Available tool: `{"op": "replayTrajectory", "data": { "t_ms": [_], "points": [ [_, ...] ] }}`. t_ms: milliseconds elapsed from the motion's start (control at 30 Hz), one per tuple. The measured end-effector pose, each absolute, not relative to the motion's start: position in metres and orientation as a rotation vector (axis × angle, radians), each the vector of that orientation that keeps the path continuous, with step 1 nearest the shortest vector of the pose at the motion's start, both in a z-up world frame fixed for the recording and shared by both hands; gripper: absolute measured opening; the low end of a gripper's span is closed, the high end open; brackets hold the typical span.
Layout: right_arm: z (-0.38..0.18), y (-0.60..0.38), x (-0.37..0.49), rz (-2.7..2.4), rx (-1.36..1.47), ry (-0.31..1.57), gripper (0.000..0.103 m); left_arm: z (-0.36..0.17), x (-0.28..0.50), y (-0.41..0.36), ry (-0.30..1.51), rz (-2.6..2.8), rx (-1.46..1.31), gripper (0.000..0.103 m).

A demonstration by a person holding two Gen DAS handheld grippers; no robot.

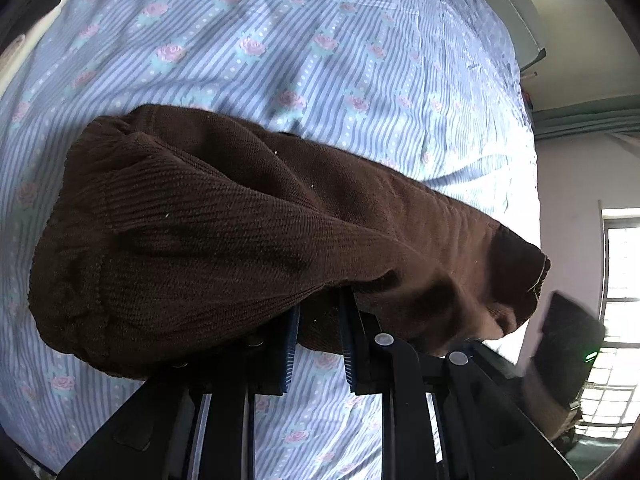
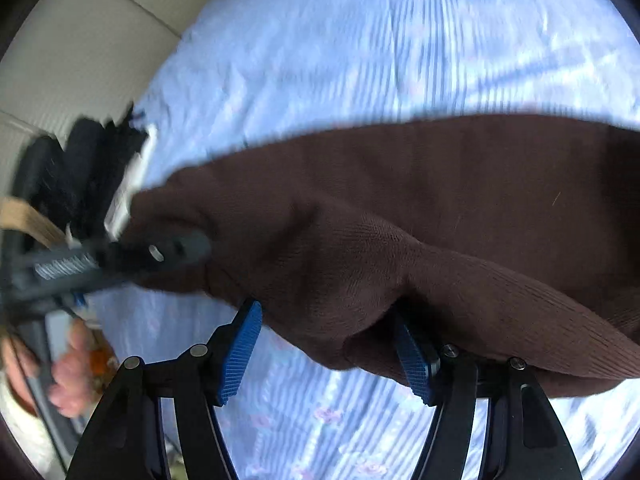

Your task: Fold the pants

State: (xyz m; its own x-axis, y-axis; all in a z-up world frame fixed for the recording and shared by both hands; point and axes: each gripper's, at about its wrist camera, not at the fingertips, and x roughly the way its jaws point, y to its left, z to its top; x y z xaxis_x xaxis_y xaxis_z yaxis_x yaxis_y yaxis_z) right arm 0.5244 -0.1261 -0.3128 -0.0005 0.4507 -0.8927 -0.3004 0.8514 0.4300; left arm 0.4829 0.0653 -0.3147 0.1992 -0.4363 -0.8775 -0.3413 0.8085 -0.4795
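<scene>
The brown knit pants (image 1: 224,232) lie bunched across the blue striped flowered bedsheet (image 1: 320,60). My left gripper (image 1: 318,336) has its blue pads partly closed with a fold of the pants between them near the tips. In the right wrist view the pants (image 2: 440,208) drape over my right gripper (image 2: 328,344), whose blue pads stand wide apart; the cloth covers the right finger's tip. The other gripper's body (image 2: 120,260) and the hand holding it show at the left of that view, blurred.
The sheet (image 2: 380,40) covers the bed. A cream padded headboard (image 2: 80,48) is at the upper left of the right view. Dark clothes (image 2: 88,168) lie by the bed edge. A wall and window (image 1: 620,280) are at the right of the left view.
</scene>
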Motion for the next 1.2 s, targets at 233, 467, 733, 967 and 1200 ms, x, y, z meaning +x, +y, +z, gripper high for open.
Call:
{"op": "replayTrajectory", "data": {
  "t_ms": [233, 467, 733, 967, 1200],
  "points": [
    [-0.288, -0.118, 0.532, 0.655, 0.172, 1.426, 0.068, -0.313, 0.463, 0.059, 1.421, -0.085, -0.598, 0.031],
    [-0.318, -0.121, 0.520, 0.676, 0.115, 1.491, 0.061, -0.265, 0.423, 0.076, 1.370, -0.086, -0.473, 0.052],
    [-0.319, -0.134, 0.490, 0.557, 0.116, 1.505, 0.039, -0.258, 0.453, 0.148, 1.272, 0.116, -0.438, 0.067],
    [-0.339, -0.135, 0.456, 0.553, 0.119, 1.648, 0.007, -0.321, 0.483, 0.119, 1.416, 0.100, -0.465, 0.067],
    [-0.319, -0.153, 0.456, 0.519, 0.252, 1.546, 0.008, -0.304, 0.480, 0.109, 1.340, 0.128, -0.343, 0.036]
  ]
}}
